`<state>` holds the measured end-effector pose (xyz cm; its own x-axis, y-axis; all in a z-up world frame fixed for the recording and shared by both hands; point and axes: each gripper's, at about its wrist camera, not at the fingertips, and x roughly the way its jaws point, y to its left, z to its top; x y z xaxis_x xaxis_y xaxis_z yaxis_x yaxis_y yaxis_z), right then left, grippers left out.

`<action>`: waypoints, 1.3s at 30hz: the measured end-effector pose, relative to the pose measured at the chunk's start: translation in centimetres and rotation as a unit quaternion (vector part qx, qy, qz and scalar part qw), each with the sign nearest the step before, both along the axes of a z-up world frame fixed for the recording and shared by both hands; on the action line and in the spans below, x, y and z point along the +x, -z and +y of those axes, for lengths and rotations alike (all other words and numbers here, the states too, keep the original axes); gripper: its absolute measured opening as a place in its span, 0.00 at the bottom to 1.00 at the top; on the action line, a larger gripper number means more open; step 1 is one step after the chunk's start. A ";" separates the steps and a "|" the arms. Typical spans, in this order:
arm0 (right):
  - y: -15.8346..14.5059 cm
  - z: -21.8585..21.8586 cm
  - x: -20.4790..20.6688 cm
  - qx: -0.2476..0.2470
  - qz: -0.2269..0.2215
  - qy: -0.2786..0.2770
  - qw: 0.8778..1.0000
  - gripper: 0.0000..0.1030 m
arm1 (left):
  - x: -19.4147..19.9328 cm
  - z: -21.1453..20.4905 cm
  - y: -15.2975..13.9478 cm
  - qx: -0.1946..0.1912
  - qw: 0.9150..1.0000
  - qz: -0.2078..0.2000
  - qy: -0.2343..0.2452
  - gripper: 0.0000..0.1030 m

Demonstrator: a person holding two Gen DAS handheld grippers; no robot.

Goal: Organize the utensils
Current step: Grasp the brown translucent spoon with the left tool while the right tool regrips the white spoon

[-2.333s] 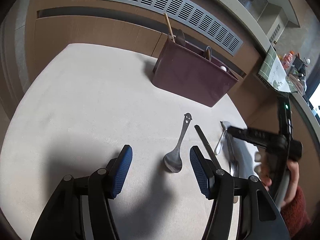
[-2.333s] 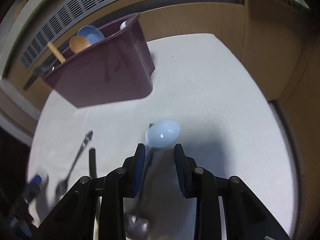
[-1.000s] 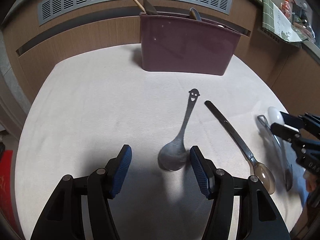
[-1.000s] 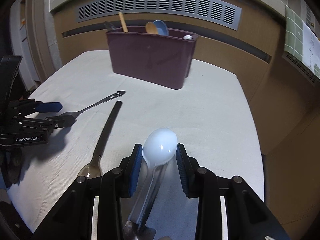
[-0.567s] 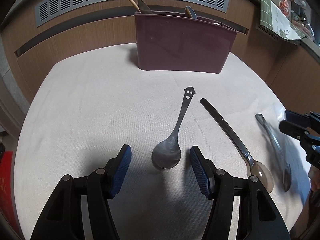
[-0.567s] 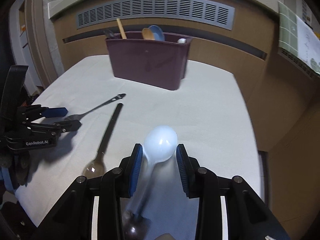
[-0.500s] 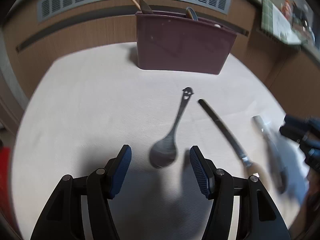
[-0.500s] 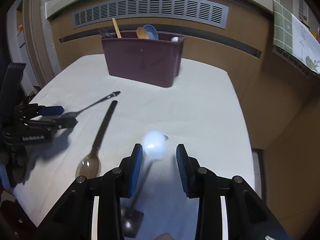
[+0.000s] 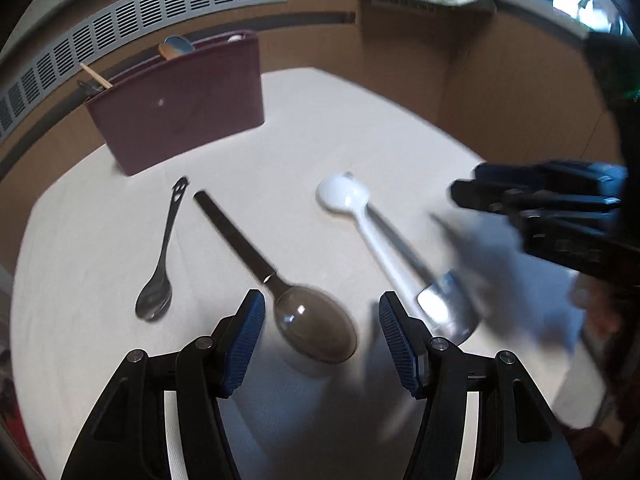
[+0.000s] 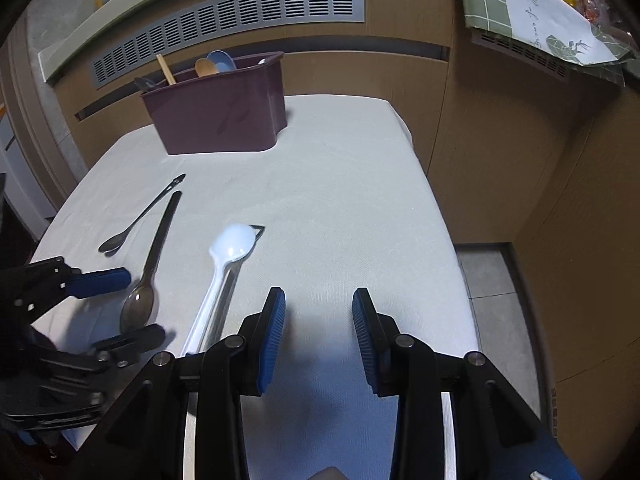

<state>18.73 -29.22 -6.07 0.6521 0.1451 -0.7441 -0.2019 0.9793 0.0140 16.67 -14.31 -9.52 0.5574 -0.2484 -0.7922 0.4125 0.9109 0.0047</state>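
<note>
Utensils are laid out on the white-covered table (image 10: pixel 360 184). A white spoon (image 10: pixel 224 264) is seen lying flat, bowl pointing toward the far edge, on top of a metal utensil (image 9: pixel 444 304) whose end shows beside the white handle. Just to the left of this pair, a large brown-bowled spoon with a dark handle (image 9: pixel 288 280) is laid with its bowl toward the near edge. Further left, a small metal spoon with a smiley cut-out in its handle end (image 9: pixel 160 256) is placed roughly parallel to it; the two are apart.

A maroon utensil caddy (image 10: pixel 220 108) is positioned upright at the far end of the table. Several utensils are held in it, among them a wooden stick (image 10: pixel 165 69), a wooden spoon (image 10: pixel 205 67) and a blue spoon (image 10: pixel 222 60).

The left tool (image 9: pixel 322 340) is held spread wide above the bowl of the brown spoon; nothing is gripped between its blue pads (image 9: pixel 244 340). The right tool (image 10: pixel 319 336) is likewise spread and empty, and is positioned over bare cloth just to the right of the white spoon handle.

Behind the table, a wood-panelled wall with a grey vent grille (image 10: pixel 240 20) is visible. A green-and-white patterned cloth (image 10: pixel 532 12) is draped over the ledge at upper right.
</note>
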 end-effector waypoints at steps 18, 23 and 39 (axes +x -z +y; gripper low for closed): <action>2.1 5.8 3.1 -0.026 0.031 -0.052 0.998 0.08 | -0.2 7.3 0.1 -0.094 0.993 0.022 -0.062 0.58; 2.1 3.0 3.7 -0.024 0.028 -0.014 0.999 0.08 | 0.2 7.0 0.1 -0.086 0.993 0.011 -0.085 0.58; 1.1 2.7 2.0 0.032 0.001 -0.020 0.999 0.21 | 2.0 8.3 0.3 -0.105 0.980 -0.002 -0.169 0.33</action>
